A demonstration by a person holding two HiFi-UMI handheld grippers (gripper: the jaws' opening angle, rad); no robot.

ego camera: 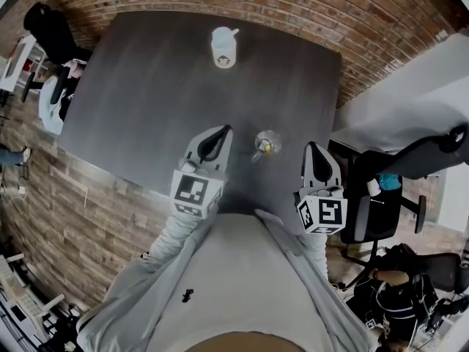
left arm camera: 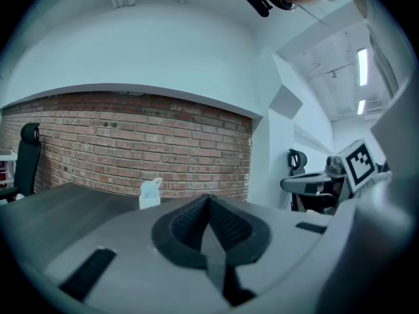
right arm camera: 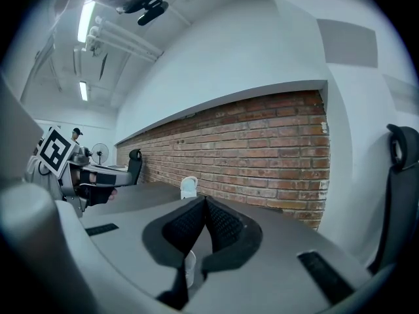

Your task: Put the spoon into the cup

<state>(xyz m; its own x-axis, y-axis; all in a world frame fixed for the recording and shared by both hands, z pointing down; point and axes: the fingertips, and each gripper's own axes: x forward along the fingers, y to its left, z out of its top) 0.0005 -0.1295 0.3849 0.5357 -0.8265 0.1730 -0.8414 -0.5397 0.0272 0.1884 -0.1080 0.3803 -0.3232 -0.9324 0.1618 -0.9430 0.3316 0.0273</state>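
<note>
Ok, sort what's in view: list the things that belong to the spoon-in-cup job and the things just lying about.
Job: glass cup, what looks like the spoon in it, left tool, right tool.
Lying about: white container far across the table, black office chair.

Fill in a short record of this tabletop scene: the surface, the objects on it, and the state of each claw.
surface: dark table
far object: white container, upright near the table's far edge
near object: clear glass cup, standing between the two claws in the head view; something yellowish inside, too small to name
spoon: cannot be made out for certain
left claw: shut, nothing between the jaws
right claw: shut, nothing gripped
</note>
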